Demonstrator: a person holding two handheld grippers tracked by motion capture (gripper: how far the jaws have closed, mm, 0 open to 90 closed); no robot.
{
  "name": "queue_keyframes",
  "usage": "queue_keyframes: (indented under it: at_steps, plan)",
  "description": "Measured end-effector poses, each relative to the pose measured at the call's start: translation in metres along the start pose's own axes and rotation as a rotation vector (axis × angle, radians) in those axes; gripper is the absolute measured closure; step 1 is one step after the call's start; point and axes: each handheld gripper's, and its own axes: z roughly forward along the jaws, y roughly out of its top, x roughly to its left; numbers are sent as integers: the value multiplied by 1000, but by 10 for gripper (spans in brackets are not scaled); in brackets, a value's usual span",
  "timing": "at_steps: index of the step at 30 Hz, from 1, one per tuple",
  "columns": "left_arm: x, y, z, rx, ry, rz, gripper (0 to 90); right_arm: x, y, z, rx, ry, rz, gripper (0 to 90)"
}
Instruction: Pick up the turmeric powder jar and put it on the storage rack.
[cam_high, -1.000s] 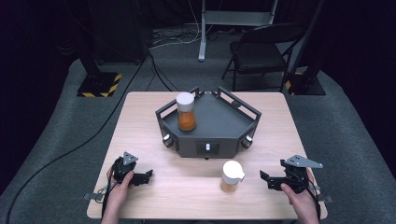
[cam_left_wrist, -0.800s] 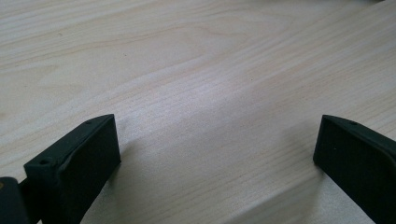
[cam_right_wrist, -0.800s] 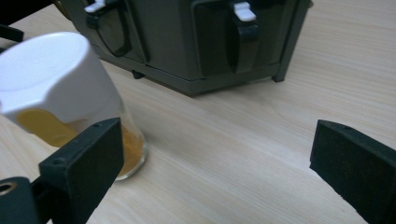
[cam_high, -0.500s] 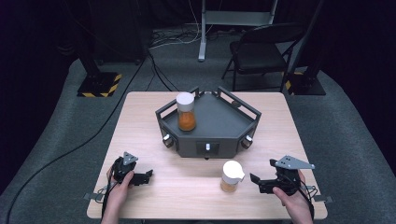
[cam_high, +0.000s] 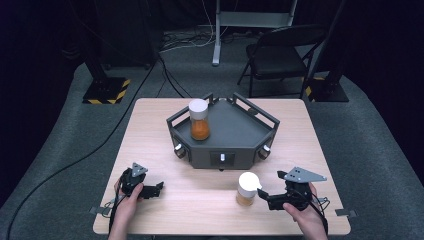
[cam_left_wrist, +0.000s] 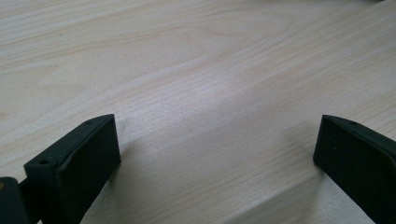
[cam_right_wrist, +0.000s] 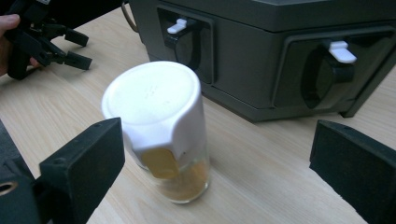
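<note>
A glass jar (cam_high: 247, 189) with a white cap and orange contents stands on the wooden table (cam_high: 150, 140), in front of a grey six-sided box (cam_high: 235, 135). My right gripper (cam_high: 262, 193) is open just right of it. In the right gripper view the jar (cam_right_wrist: 159, 126) stands close to the left jaw of the open gripper (cam_right_wrist: 217, 144), untouched. A second, similar jar (cam_high: 199, 119) stands on top of the box at its left. My left gripper (cam_high: 159, 188) rests open near the table's front left, with bare wood between its jaws (cam_left_wrist: 217, 140).
The box's front faces carry white toggle switches (cam_right_wrist: 180, 25) (cam_right_wrist: 343, 51) and corner knobs (cam_high: 178, 149). The left hand's gripper (cam_right_wrist: 42, 37) appears far off in the right gripper view. A folding chair (cam_high: 280, 55) and stands lie beyond the table.
My right gripper has moved left toward the jar on the table, so its jaws now sit close beside it. The left gripper and both jars have stayed put.
</note>
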Motion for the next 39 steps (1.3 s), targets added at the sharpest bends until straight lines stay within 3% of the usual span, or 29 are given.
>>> queue_keyframes:
  at_steps: [19, 33, 39]
  plan:
    - [0, 0, 0, 0, -1, 1, 0, 5, 9, 34, 27, 75, -34, 35]
    - [0, 0, 0, 0, -2, 1, 0, 16, 9, 65, 51, 64, -47, 65]
    - [0, 0, 0, 0, -2, 1, 0, 22, 7, 75, 62, 50, -37, 128]
